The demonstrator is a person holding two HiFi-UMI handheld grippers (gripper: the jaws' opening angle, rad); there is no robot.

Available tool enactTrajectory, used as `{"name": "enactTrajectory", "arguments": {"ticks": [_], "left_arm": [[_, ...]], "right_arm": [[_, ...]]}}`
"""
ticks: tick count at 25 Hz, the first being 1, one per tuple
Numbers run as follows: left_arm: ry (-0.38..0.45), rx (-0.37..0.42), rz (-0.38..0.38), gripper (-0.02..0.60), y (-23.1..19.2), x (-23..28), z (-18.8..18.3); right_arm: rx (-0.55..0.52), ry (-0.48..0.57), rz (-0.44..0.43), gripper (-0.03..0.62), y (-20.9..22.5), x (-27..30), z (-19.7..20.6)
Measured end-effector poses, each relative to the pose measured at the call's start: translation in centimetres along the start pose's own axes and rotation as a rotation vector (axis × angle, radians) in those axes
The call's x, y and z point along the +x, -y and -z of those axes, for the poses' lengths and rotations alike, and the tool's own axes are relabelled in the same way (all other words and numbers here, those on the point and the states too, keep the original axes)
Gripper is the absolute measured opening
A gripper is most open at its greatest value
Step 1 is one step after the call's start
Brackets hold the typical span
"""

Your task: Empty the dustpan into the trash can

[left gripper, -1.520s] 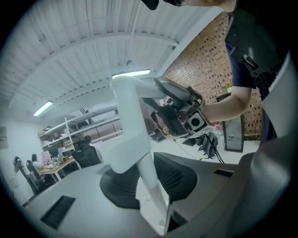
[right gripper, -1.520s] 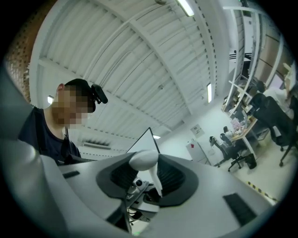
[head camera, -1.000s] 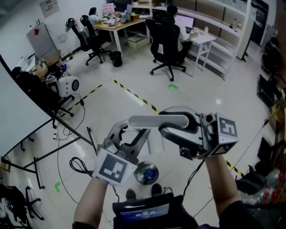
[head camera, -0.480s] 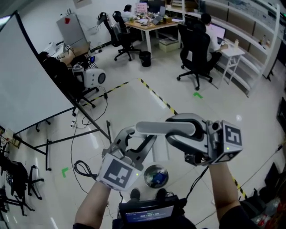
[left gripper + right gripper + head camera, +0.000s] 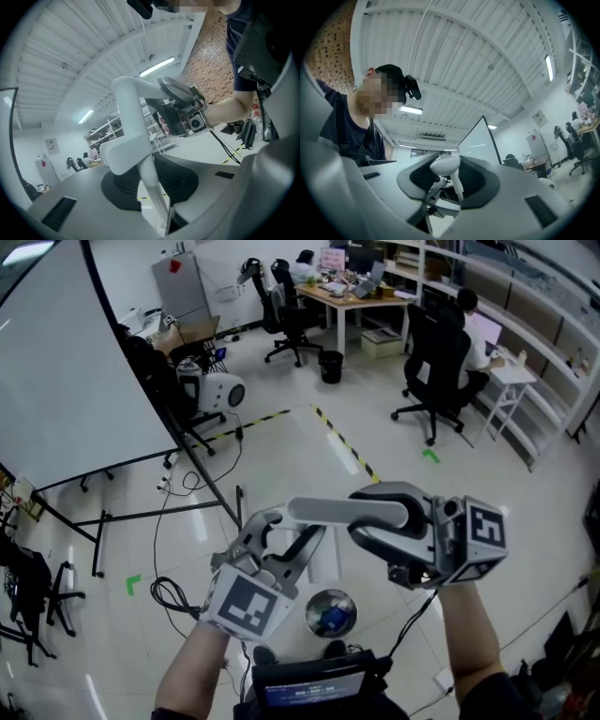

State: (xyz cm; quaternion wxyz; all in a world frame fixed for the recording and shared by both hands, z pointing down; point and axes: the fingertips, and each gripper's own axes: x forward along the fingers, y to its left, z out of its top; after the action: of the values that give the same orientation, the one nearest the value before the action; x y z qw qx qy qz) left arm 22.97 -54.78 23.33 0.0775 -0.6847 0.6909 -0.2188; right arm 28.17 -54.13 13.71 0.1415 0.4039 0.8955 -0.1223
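Observation:
I hold a white dustpan by its long handle (image 5: pixel 347 512), which lies level across the middle of the head view. My right gripper (image 5: pixel 364 517) is shut on the handle's rounded end (image 5: pixel 446 165), which sits between its dark pads (image 5: pixel 423 177). My left gripper (image 5: pixel 298 546) is shut on the thin white stem (image 5: pixel 151 180) below the handle's bend; the pan itself is hidden behind the grippers. A round shiny metal can (image 5: pixel 330 612) with something blue inside stands on the floor just below both grippers, by the person's feet.
A large white screen on a black stand (image 5: pixel 84 362) fills the left. Cables (image 5: pixel 173 592) lie on the floor beside it. Yellow-black floor tape (image 5: pixel 347 442) runs ahead. Desks, office chairs and seated people (image 5: pixel 441 362) are at the back right, shelves beyond.
Both grippers have swung together with the dustpan, hold unchanged. The view has turned left: the white screen has come in at the left, the desks have slid right. The can stays beneath the grippers.

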Motion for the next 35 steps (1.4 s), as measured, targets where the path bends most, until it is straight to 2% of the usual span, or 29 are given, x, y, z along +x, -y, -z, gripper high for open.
{"name": "enactTrajectory", "arguments": {"ticks": [8, 18, 23, 26, 30, 35], "left_arm": [[0.015, -0.016, -0.021, 0.081, -3.8, -5.9, 5.1], [0.034, -0.114, -0.067, 0.081, -9.5, -15.5, 10.9], [0.048, -0.172, -0.108, 0.074, -11.6, -20.3, 12.8], [0.047, -0.175, -0.136, 0.074, -12.8, -22.8, 13.5], [0.037, -0.169, -0.175, 0.074, -14.0, -26.0, 14.4], [0.002, -0.171, -0.239, 0.074, -15.0, -28.5, 15.2]], "right_arm": [[-0.006, -0.090, -0.016, 0.152, -0.5, 7.8, 4.3], [0.058, -0.143, -0.003, 0.150, -1.2, 19.3, 10.2], [0.051, -0.193, -0.040, 0.152, -2.9, 24.3, 12.4], [0.077, -0.226, -0.060, 0.152, -3.4, 26.5, 13.5], [0.028, -0.232, -0.119, 0.152, -4.7, 30.0, 14.0], [0.038, -0.271, -0.174, 0.152, -5.3, 32.0, 14.9]]}}
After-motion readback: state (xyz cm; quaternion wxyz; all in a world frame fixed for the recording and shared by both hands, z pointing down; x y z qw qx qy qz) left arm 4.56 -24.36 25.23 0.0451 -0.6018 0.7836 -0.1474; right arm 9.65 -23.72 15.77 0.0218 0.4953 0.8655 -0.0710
